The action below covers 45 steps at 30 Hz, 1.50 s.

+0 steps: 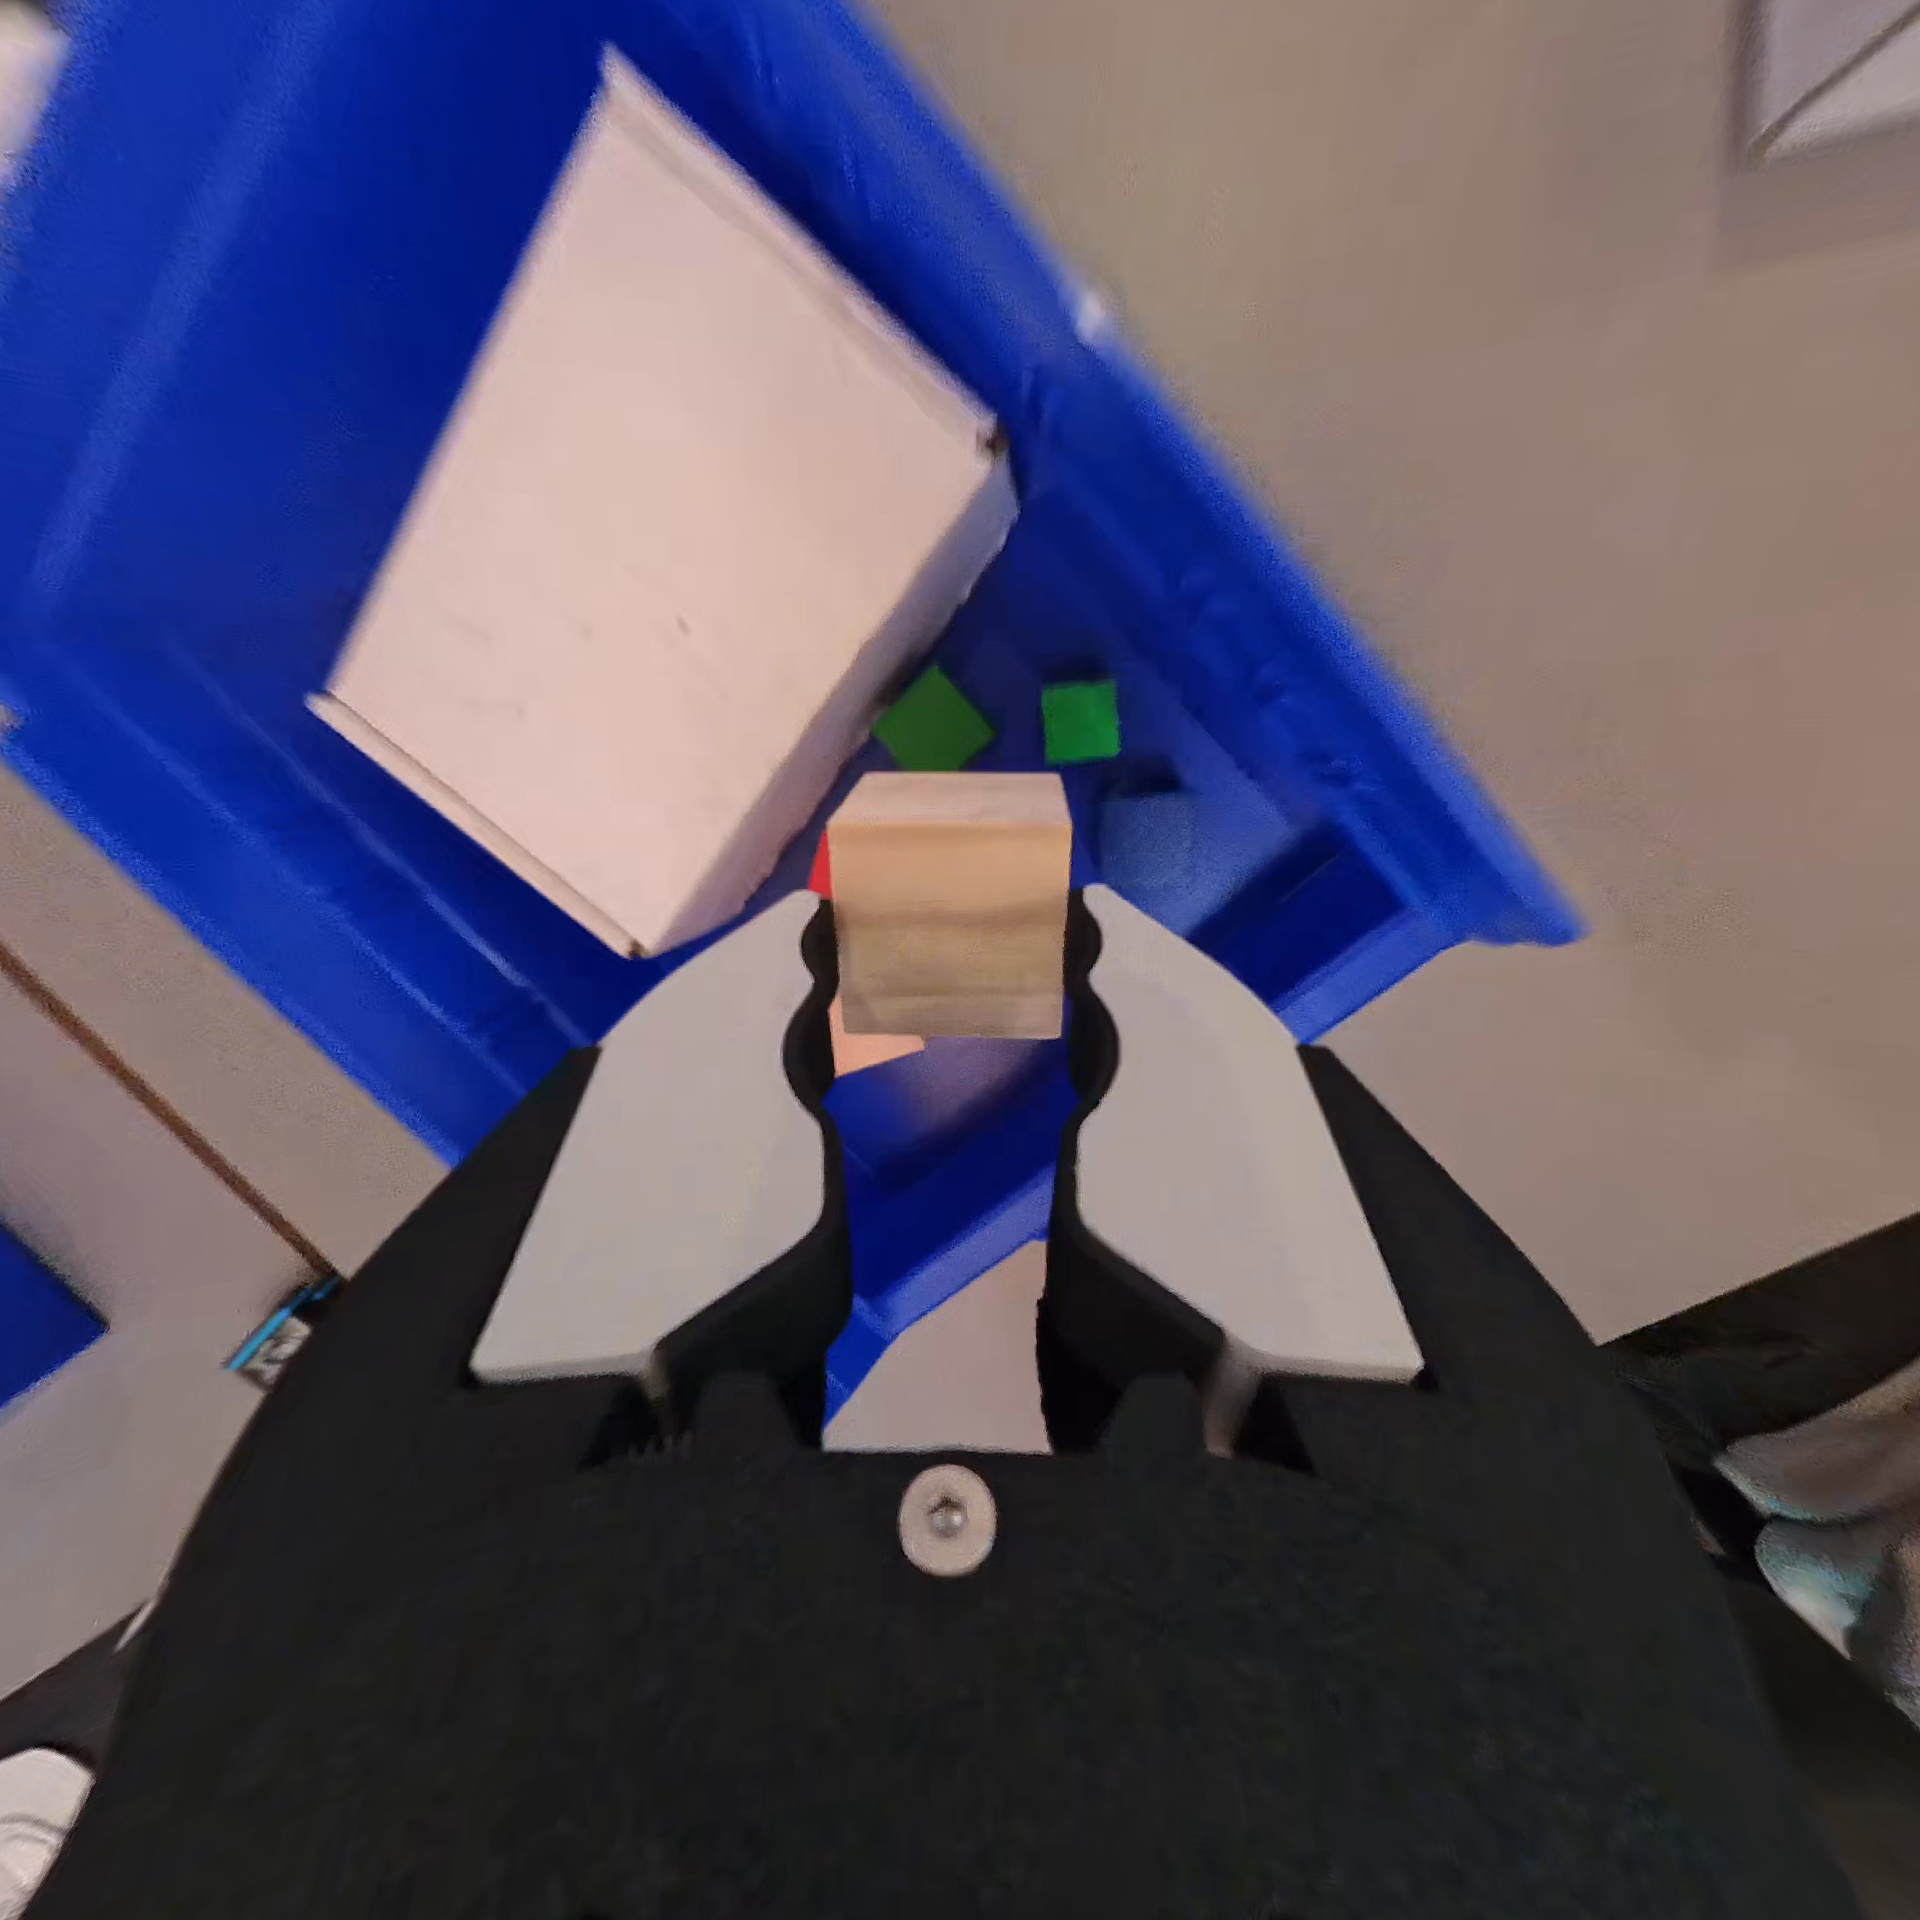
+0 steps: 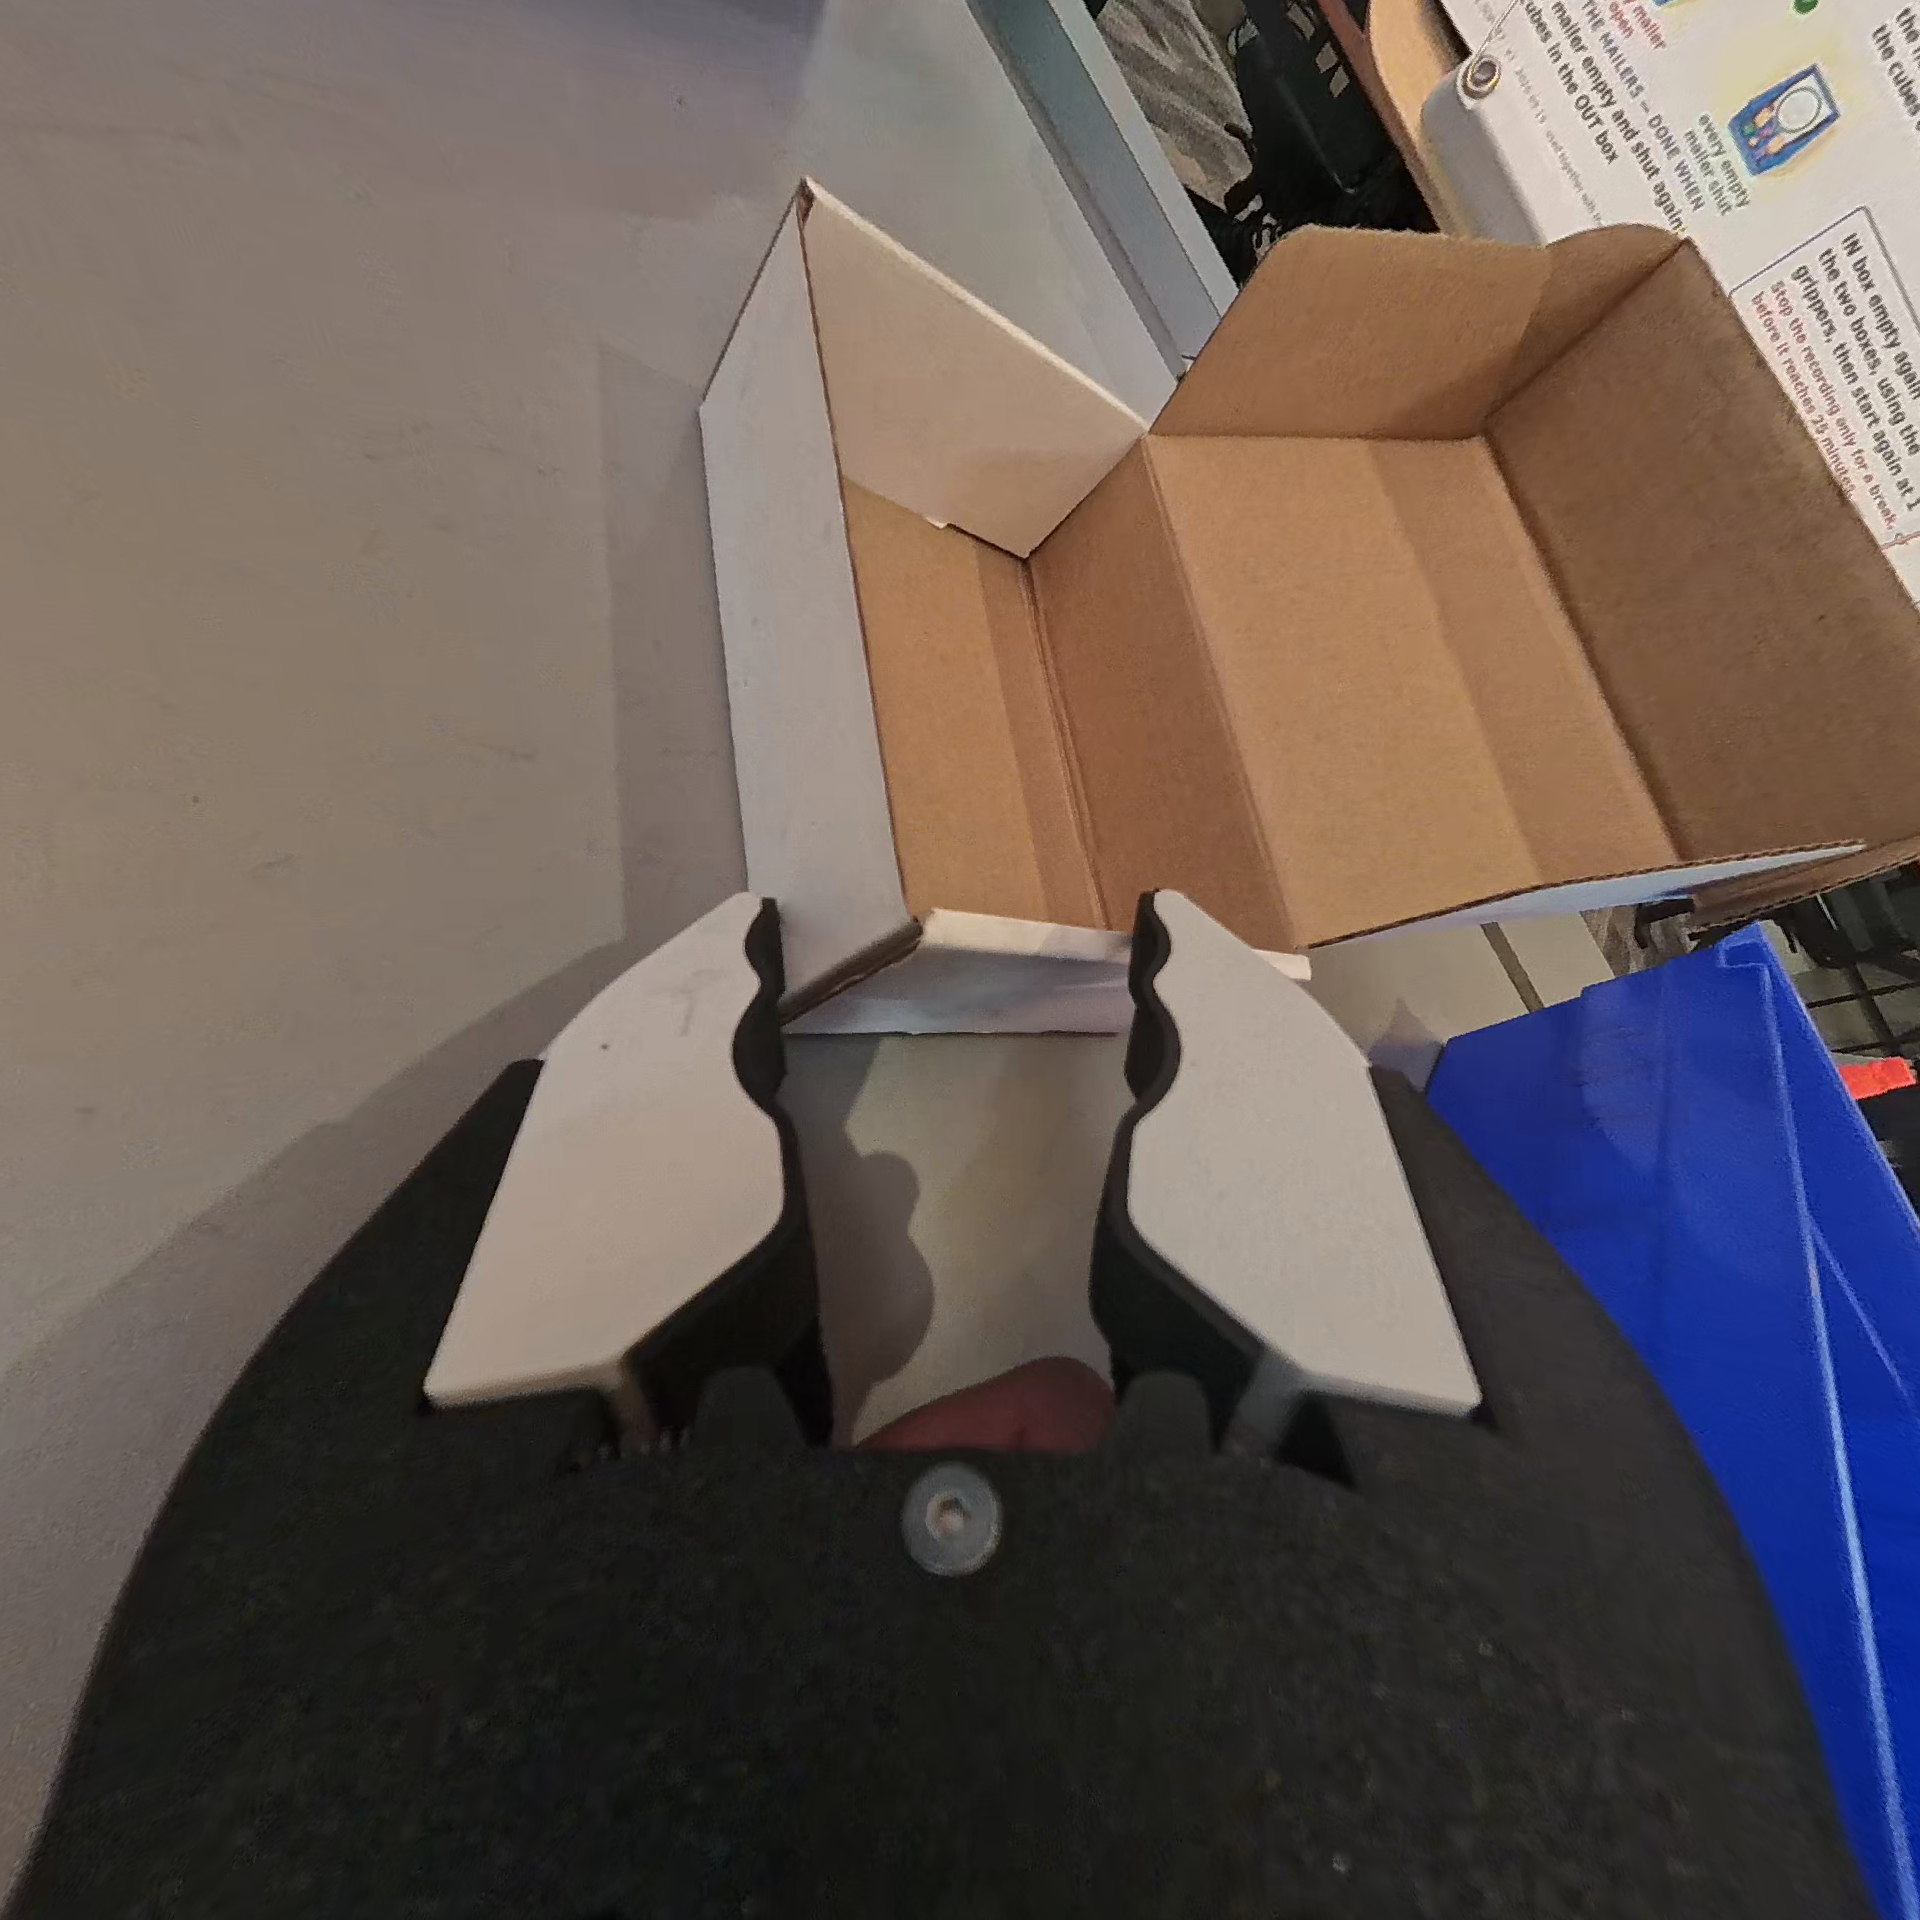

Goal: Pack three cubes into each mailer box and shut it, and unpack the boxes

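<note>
In the left wrist view, a closed white mailer box [image 1: 665,520] lies ahead and to the left of the jaws, inside a blue bin [image 1: 1195,582] that sits on the pale surface [image 1: 1507,520]. The left gripper [image 1: 948,940] is clenched on a plain wooden cube [image 1: 951,904], pinched between its two fingertips and held above the bin. Just behind the cube, a sliver of red [image 1: 821,862] shows at its left edge and a pale pink piece [image 1: 868,1049] shows below it; what they are cannot be told. Ahead of the jaws and slightly right, two green cubes [image 1: 932,720] [image 1: 1081,720] rest on the bin floor near the mailer's corner.

In the right wrist view, the right gripper [image 2: 951,966] is released, its jaws apart with nothing between them. The near white end of an open mailer box [image 2: 1195,675] lies right at the fingertips, spanning the gap. The mailer's brown inside stretches ahead and to the right, its lid folded back and no cubes visible in it. Farther right of the jaws stands a blue bin wall [image 2: 1714,1247], and a printed sheet [image 2: 1714,156] lies beyond the mailer at upper right.
</note>
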### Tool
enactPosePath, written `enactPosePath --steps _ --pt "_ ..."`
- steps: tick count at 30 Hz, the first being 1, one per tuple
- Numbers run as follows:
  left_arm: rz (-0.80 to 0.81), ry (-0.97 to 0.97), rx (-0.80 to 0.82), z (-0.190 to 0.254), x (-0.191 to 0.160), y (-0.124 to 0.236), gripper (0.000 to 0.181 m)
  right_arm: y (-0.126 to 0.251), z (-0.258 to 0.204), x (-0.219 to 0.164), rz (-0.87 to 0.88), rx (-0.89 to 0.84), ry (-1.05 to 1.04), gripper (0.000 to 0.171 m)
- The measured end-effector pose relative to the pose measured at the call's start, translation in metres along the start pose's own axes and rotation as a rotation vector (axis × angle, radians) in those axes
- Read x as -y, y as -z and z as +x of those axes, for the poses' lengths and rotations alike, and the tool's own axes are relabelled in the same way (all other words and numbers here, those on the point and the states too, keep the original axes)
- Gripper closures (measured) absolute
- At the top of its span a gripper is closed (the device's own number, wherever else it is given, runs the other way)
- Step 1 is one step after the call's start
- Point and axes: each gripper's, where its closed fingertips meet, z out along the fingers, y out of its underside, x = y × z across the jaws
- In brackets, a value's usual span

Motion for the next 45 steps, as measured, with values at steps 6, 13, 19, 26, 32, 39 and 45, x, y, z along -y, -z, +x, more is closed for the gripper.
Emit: enactPosePath --steps 6,13,19,26,32,39,45 --pt "0.212 -0.131 -0.109 0.098 0.108 0.056 0.14 0.0 0.0 0.0 0.0 0.0 0.002 0.107" --pt "0.059 -0.243 -0.271 0.229 0.198 -0.027 0.14 -0.002 -0.001 0.001 0.0 0.0 0.007 0.108" --pt "-0.175 -0.167 -0.302 0.264 0.198 -0.102 0.14 -0.002 -0.001 0.001 0.0 -0.004 0.007 0.109" --pt "-0.093 -0.075 -0.212 0.269 0.201 -0.111 0.14 -0.002 0.0 0.001 -0.002 -0.005 0.002 0.108" --pt "-0.045 -0.097 -0.307 0.274 0.192 -0.093 0.134 -0.002 0.0 0.001 -0.002 -0.004 0.004 0.108" --pt "0.309 -0.366 -0.163 0.201 0.142 0.014 0.129 -0.002 0.0 0.001 -0.001 -0.005 0.005 0.108" --pt "0.199 -0.333 -0.176 0.1 0.037 0.024 0.134 -0.002 0.0 0.001 -0.003 -0.006 0.005 0.108"
